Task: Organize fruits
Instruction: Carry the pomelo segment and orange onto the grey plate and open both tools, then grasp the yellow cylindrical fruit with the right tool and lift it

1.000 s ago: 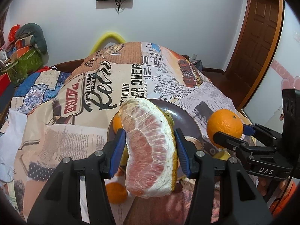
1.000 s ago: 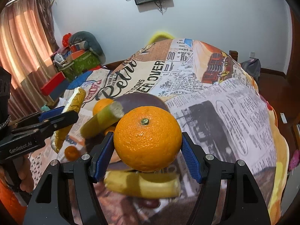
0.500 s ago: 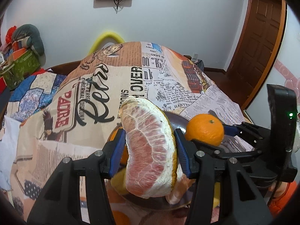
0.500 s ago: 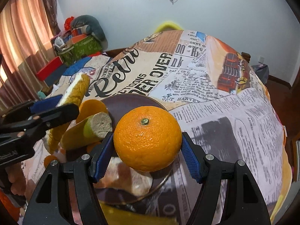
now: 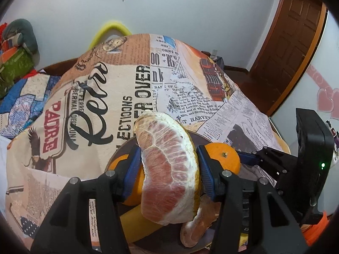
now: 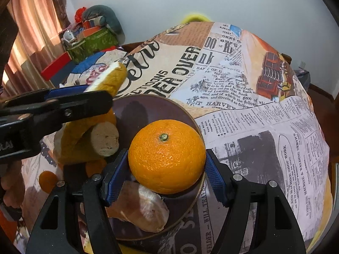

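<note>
Both grippers hang over the dark plate (image 6: 152, 108), each with fruit in its jaws. The right gripper (image 6: 167, 175) has its blue pads closed against the sides of an orange (image 6: 167, 156), stem up; the orange sits low over the plate's near-right part, just above a peeled pomelo piece (image 6: 144, 209) that lies on the plate, though whether it touches plate or piece I cannot tell. The left gripper (image 5: 169, 171) clamps a pomelo wedge (image 5: 169, 169) across its thin width, the wedge's long axis standing upright, running from above the jaws down past them toward the plate. In the right wrist view the wedge hangs at the plate's left edge, beside a cut yellow-green piece (image 6: 93, 141) and over the small oranges there. What matters for the next move is that the plate lies straight below both loads, with the orange nearer the surface of the two, so a release of the orange looks closest. The wedge, being tall and narrow, will likely tip onto its flat side when freed.
</note>
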The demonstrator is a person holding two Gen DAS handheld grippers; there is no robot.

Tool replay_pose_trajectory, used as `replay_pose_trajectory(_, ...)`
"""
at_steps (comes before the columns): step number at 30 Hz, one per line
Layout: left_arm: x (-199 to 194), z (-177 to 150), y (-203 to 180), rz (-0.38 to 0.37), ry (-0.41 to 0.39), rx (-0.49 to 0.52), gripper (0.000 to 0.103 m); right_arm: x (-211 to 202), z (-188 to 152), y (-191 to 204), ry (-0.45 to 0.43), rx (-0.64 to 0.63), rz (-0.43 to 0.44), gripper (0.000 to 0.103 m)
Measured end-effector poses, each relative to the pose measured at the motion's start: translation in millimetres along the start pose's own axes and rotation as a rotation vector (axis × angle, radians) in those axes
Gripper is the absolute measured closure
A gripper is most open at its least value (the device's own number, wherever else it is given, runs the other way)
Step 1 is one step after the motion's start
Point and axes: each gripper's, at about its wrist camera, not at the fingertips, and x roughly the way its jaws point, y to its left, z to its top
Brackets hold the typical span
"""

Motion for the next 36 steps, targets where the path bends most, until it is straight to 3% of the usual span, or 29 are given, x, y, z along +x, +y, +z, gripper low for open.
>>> replay_pose_trajectory(12,-18,-4,-2,0.018,-0.027,0.017,0.050,-12,-1,1,-0.026,0.001,0.021,0.034)
replay_pose_trajectory(23,-74,-24,-7,0.083,-0.098,0.044,0.050,-58,-10,8,-0.096,0.001,-0.006,0.034)
replay_pose_trajectory(32,-117,-56,-12,0.108,-0.121,0.056,0.046,-92,-36,11,-0.116,0.005,-0.030,0.033)
replay_pose_trajectory(36,-125,-73,-11,0.105,-0.106,0.041,0.046,-100,-51,11,-0.115,0.027,-0.035,0.023)
